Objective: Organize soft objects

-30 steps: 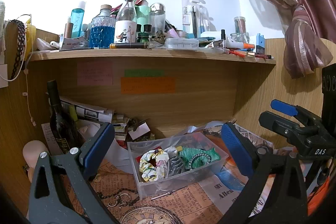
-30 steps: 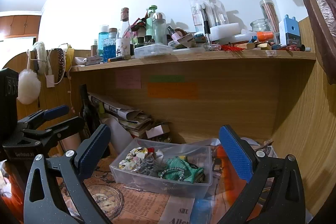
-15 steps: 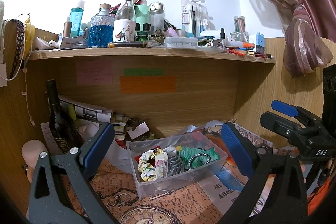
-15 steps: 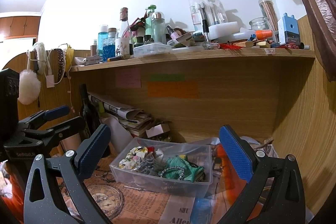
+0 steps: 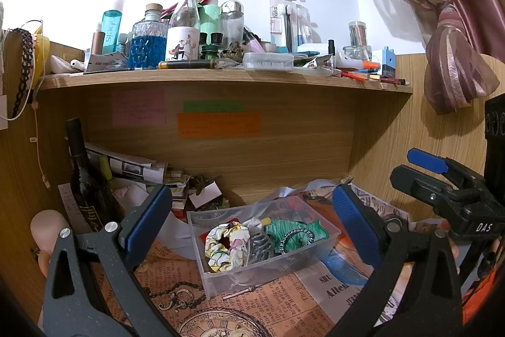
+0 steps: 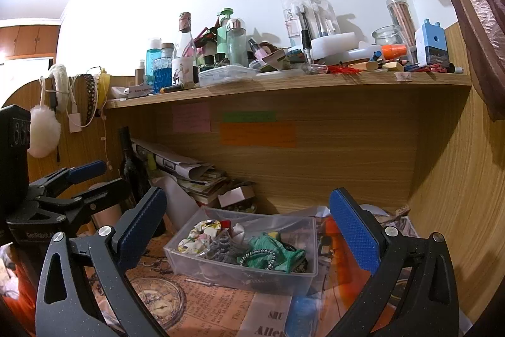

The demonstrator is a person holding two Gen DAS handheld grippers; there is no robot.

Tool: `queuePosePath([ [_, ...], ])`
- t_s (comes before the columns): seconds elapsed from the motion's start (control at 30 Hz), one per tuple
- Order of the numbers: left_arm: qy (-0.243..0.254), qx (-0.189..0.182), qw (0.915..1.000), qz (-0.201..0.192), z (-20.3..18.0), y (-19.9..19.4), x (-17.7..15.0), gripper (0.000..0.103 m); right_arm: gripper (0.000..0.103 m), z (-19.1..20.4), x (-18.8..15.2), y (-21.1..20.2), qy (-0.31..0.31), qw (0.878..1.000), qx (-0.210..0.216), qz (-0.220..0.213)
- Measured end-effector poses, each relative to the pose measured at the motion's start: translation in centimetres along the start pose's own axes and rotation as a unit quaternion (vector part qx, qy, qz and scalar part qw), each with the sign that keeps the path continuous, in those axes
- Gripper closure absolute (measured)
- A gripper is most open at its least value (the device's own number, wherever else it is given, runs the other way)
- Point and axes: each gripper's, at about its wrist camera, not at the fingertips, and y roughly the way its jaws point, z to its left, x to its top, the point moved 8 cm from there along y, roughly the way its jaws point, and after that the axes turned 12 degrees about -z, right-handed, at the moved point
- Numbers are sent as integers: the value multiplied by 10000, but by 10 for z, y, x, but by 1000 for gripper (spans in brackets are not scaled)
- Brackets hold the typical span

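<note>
several soft hair ties lie bunched in a clear plastic box (image 5: pixel 265 255) on the newspaper-covered desk (image 5: pixel 277 305), under the wooden shelf (image 5: pixel 221 77). at the left of the box is a floral scrunchie (image 5: pixel 225 245), white with yellow and green print and a red centre. just right of it sits a grey ruffled scrunchie (image 5: pixel 260 245), then a green crinkled scrunchie (image 5: pixel 295 231) with a dark beaded hair tie (image 5: pixel 295 237) lying on top of it. from the right wrist view the same pile fills the near half of the box (image 6: pixel 240 267).

the left gripper (image 5: pixel 252 223) hangs in front of the box with its blue pads spread wide, gripping nothing. the right gripper (image 6: pixel 246 226) is likewise spread wide and empty, near the box. a dark bottle (image 5: pixel 83 182) stands at the far left of the desk.
</note>
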Motion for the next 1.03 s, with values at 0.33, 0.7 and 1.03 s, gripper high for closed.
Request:
queuePosePath([
  [0.33,-9,-82,10000,39,-1,1,-2,0,0,0,0,1,9,10000,-7,1],
  [0.7,-112,-104,9998,134,1,3,-4,0,0,1,-2,1,24,10000,-25,15],
  [1.03,-172,-119,9996,181,4,6,-7,0,0,1,-4,6,61,10000,10,44],
])
